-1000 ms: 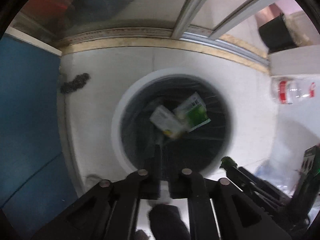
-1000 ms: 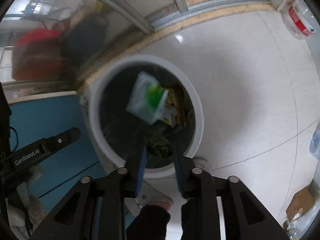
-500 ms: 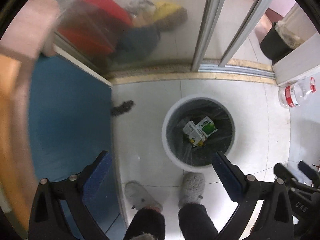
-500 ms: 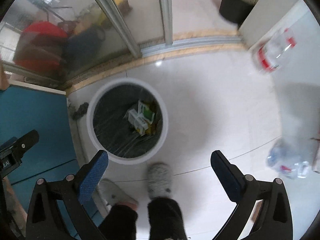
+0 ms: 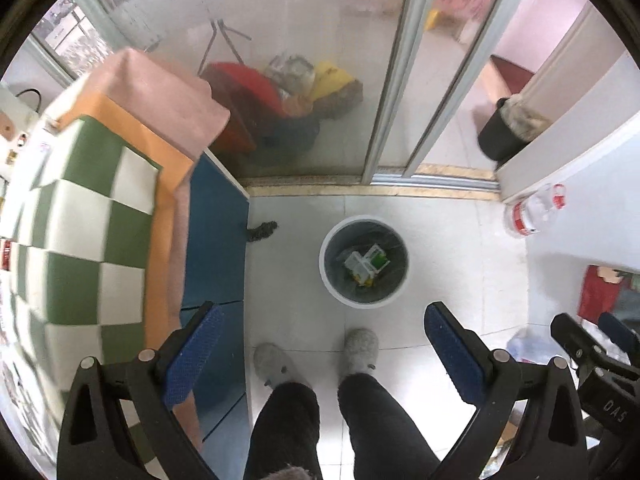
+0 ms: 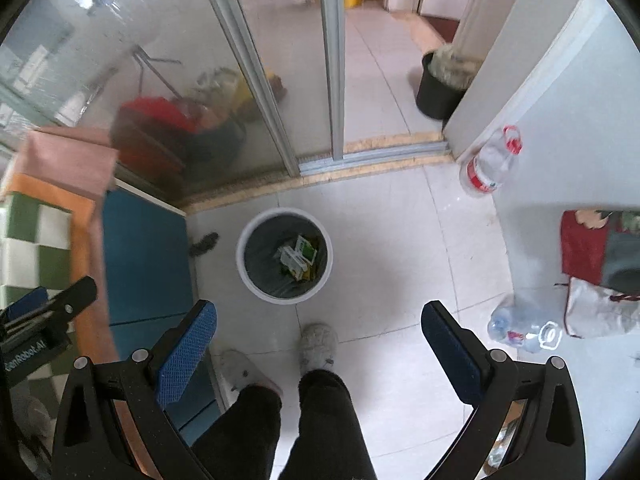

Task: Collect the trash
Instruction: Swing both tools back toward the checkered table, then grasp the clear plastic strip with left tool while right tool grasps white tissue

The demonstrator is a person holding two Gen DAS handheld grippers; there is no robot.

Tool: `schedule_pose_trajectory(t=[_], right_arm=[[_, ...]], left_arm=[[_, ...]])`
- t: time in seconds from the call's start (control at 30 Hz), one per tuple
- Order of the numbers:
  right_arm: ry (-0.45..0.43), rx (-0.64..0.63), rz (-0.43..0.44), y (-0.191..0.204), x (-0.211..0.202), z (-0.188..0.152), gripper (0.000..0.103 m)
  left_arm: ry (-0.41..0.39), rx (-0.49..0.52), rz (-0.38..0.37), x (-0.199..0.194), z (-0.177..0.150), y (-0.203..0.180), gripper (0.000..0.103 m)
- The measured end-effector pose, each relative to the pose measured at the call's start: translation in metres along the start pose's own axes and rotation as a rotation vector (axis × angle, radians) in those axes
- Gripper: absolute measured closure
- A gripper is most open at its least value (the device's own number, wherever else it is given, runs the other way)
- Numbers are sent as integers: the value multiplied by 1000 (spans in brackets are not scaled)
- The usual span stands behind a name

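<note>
In the left wrist view, the left gripper (image 5: 320,354) pointed almost straight down at the tiled floor, its two blue-padded fingers (image 5: 194,354) spread as wide as they go, having just been opening, with nothing between them. The white-rimmed trash bin (image 5: 362,303) stood on the floor at the centre of the frame, just above the gap between the fingers. Inside it lay the discarded cartons (image 5: 366,264), white and green, on the dark liner. Below the bin, the person's grey slippers (image 5: 360,350) and dark trousers filled the lower middle. A checked green-and-white tablecloth (image 5: 80,240) covered the table at the left edge, and a clear plastic bottle (image 5: 534,212) with a red label lay at the right, against the wall. The right gripper's black frame showed at the lower right corner.

In the right wrist view, the right gripper (image 6: 318,344) also faced the floor with its blue-padded fingers (image 6: 186,354) fully apart and empty, its jaws likewise just having opened. The bin (image 6: 244,258) sat a little left of centre, the cartons (image 6: 298,258) resting inside. Another clear bottle (image 6: 520,328) lay on the floor at the right, beside a red and grey bag (image 6: 592,248).
</note>
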State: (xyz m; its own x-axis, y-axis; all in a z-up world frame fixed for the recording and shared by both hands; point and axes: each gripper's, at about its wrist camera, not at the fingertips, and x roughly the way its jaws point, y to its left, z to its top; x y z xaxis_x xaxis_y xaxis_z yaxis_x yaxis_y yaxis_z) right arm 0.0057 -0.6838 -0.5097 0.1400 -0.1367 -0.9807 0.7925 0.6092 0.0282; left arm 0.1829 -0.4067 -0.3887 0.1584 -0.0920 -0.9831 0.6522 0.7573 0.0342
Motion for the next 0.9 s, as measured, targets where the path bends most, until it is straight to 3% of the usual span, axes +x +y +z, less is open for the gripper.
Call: schedule_pose_trajectory(t=[0.27,0.43,0.53,0.67,0.77,0.9], right_arm=[[-46,-1,73,13,-85,3,0],[-65,-40,135,59,-110,14,0],[-55,-122,203,114,-122,19,0],[7,-297,313,225,-129,10,0],[80,-434,389,315,-123,-17,0],[196,-631,448,432,-104,-78,0]], left_arm=[[-94,-33,-4,-75,-5,22,0],[-171,-113,27,-108,-1,75,0],[-231,-211,63,-138,-3,136,0],[-257,-362,157,-161,-22,231,0],[-237,-503,297,-174,-59,317,0],[-141,-705,534,-180,-146,423,0]])
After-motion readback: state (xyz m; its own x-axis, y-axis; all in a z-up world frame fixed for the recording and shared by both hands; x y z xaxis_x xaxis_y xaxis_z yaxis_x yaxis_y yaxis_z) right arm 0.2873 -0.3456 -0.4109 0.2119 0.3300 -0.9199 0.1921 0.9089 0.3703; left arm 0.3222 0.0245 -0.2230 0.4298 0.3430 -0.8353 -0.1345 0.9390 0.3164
